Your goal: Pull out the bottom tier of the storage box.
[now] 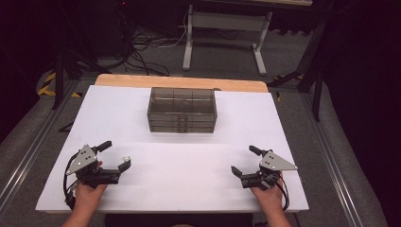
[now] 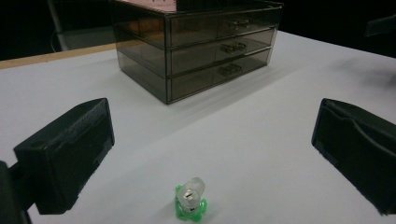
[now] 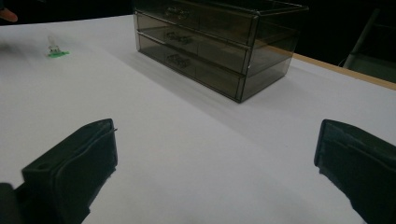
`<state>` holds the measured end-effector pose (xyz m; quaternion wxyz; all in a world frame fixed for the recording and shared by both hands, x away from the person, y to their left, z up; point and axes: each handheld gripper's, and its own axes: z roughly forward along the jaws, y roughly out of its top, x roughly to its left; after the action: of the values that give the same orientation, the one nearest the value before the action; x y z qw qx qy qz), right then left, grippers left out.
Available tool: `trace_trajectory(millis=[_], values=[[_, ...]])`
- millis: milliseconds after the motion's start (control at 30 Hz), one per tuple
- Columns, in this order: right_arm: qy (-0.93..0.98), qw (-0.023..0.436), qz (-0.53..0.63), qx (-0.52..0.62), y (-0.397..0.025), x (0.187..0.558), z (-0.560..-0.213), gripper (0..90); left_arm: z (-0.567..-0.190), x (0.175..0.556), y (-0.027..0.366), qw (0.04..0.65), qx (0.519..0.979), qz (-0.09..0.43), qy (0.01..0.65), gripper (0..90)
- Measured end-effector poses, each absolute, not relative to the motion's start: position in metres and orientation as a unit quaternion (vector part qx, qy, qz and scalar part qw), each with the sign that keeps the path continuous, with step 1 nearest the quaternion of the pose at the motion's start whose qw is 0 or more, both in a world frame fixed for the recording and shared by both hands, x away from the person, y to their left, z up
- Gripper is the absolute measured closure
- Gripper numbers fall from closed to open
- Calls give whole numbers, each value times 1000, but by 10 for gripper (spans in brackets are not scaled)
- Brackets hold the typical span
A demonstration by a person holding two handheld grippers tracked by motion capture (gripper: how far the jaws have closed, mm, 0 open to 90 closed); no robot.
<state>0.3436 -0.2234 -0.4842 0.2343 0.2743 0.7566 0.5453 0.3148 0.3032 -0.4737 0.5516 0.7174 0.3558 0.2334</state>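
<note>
From the high view, the left gripper (image 1: 116, 154) sits at the white table's (image 1: 189, 179) seven o'clock, jaws apart, with a small green-based ring (image 1: 126, 159) just beside its tip. The right gripper (image 1: 245, 161) rests at five o'clock, jaws likewise spread. A smoky drawer box (image 1: 182, 109) stands at twelve.

In the left gripper view, the ring (image 2: 191, 201) lies between the wide jaws, perhaps a clear toy ring.

In the right gripper view, the ring (image 3: 55, 48) shows at ten o'clock, well apart.

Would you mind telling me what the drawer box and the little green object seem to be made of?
Drawer box: likely smoky translucent plastic, glossy; its inner dividers show through the walls. Little green object: probably plastic, a bright green base under a clear, shiny top; too small to be sure.
</note>
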Motion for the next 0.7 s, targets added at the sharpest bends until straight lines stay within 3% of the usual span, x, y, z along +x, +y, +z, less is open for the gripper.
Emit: trace_trajectory(millis=[700], values=[[767,219,544,261,-208,348,-482,0,-474,315,304,550,718,237,355,2]])
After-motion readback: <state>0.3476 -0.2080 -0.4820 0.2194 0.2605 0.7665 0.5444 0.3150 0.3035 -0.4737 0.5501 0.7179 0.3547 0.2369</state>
